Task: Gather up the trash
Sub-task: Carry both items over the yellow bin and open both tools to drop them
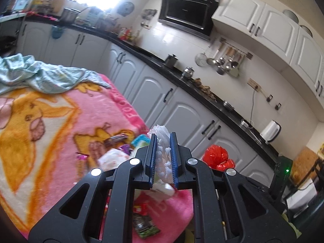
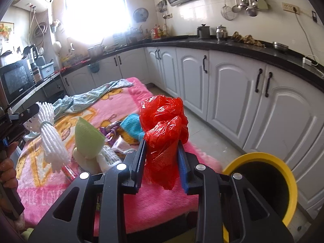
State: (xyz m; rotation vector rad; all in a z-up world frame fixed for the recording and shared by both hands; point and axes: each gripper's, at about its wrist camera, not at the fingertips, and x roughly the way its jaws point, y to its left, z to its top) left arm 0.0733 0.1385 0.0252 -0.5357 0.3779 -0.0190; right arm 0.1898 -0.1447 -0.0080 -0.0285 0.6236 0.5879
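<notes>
- With each hand-held gripper already loaded, the step in hand looks like the carry to the bin: the right hand-held gripper point(image 2: 161, 162) is pinching a crumpled red bag point(image 2: 164, 125), its blue pads pressed on the bag's lower half.
- The left hand-held gripper point(image 1: 163, 158) has its pads nearly together, pinching a white foam net point(image 1: 162, 141); the net sticks out past the tips.
- Just beside the right gripper, low on the right of its view, stands a bin point(image 2: 283, 162) with a yellow rim and a dark inside; it sits on the floor beside the blanket's edge.
- The next move, as I judge it, calls for bringing the red bag over that rim and spreading the jaws only once the bag hangs clear above the opening; the net would follow.
- Further off, a pink blanket point(image 1: 50, 121) covers the surface, with more litter left on it: wrappers, a blue cloth point(image 2: 131, 126), a green net point(image 2: 89, 139).
- Farthest back lie a pale crumpled garment point(image 1: 40, 75) and the kitchen cabinets.
- Only the right view shows the bin, and it shows the foam net side-on, tied round its middle and held by the left gripper; the left view shows the red bag only as a patch beyond its own jaws.
</notes>
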